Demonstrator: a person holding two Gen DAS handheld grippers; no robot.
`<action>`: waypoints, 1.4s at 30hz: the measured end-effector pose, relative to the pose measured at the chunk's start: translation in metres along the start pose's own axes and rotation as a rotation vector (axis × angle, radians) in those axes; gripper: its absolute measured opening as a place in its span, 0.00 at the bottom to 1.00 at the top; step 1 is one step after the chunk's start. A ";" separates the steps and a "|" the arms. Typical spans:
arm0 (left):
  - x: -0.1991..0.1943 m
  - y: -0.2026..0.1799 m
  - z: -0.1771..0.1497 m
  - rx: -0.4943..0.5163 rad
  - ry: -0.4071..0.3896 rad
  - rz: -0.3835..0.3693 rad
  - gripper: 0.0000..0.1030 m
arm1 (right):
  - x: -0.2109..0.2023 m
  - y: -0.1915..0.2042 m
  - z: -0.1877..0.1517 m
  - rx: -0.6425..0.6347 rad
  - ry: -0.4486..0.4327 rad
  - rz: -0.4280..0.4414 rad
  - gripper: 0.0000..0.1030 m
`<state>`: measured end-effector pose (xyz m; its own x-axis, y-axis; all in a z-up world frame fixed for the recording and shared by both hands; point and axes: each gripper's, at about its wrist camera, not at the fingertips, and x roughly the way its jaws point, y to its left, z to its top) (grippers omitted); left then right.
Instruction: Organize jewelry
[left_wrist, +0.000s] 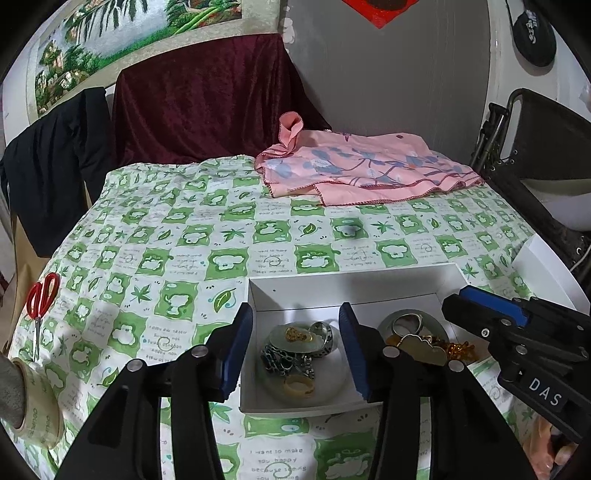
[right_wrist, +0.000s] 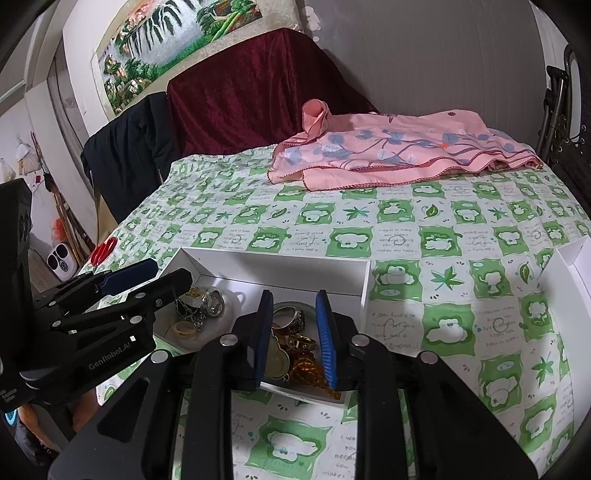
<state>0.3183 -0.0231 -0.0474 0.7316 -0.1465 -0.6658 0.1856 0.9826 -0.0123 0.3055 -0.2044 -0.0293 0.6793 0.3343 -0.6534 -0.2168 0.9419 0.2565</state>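
The jewelry sits in a white box (left_wrist: 354, 284) on the green-checked cloth (left_wrist: 155, 236), split into two heaps. In the box's left half lie a chain (left_wrist: 282, 360), a yellow ring (left_wrist: 298, 386) and a gold-topped pendant (left_wrist: 295, 335); in its right half, a heart-shaped piece (right_wrist: 276, 360), amber beads (right_wrist: 308, 371) and rings. The left gripper (left_wrist: 295, 354) hangs over the left half, jaws apart, holding nothing. The right gripper (right_wrist: 293, 341) is over the right half, jaws also apart but narrower — straddling the heart piece. The risk, I judge: closing here could snag the tangled beads too, or nudge the light box off the cloth's edge.
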 end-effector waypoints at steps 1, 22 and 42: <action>0.000 0.001 0.000 -0.005 0.002 0.000 0.48 | -0.001 -0.001 0.000 0.003 0.000 0.000 0.22; 0.004 0.027 -0.001 -0.122 0.036 0.011 0.86 | -0.012 -0.014 -0.002 0.048 -0.050 -0.027 0.57; -0.021 0.034 -0.016 -0.164 -0.029 0.113 0.92 | -0.041 0.001 -0.019 0.050 -0.128 -0.097 0.79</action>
<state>0.2983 0.0155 -0.0459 0.7605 -0.0354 -0.6484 -0.0062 0.9981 -0.0618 0.2646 -0.2163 -0.0158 0.7799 0.2323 -0.5813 -0.1133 0.9656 0.2339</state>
